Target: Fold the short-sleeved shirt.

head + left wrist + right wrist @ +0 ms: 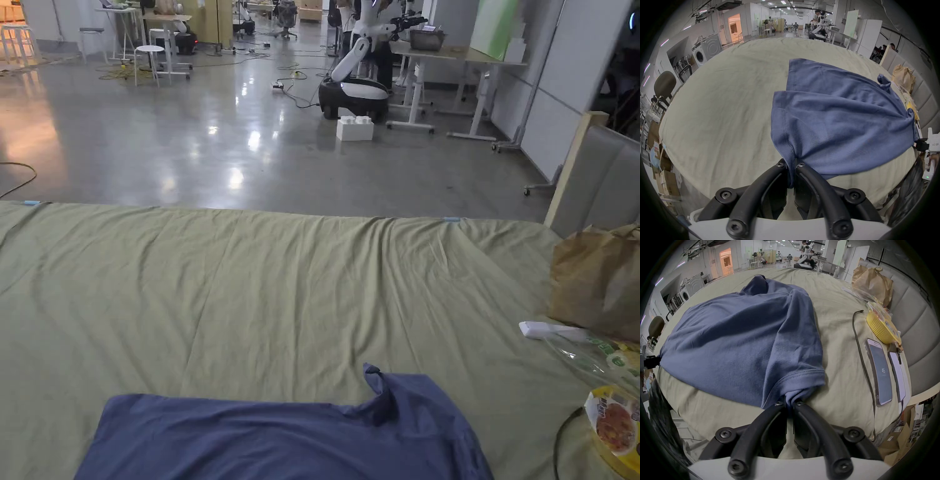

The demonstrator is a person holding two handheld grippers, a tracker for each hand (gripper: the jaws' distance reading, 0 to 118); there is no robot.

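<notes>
The blue short-sleeved shirt (281, 437) lies rumpled on the near part of a bed covered by an olive sheet (281, 281); the left tool (791, 164) clamps a stitched edge of it, jaws nearly together; the right tool (789, 403) pinches fabric just under a sleeve hem; 2 phones (878, 373) and a brown paper bag (872, 282) lie to the right.

The shirt (737, 337) is soft blue cloth, matt, with stitched hems. The sheet (281, 281) under it is green cloth, matt and a bit wrinkled. The bag (597, 281) is brown paper, all crumpled. The phone (880, 373) has a smooth, shiny glass face. The floor (219, 137) is hard, smooth and shiny. The right gripper (790, 404) has black matt plastic jaws.
</notes>
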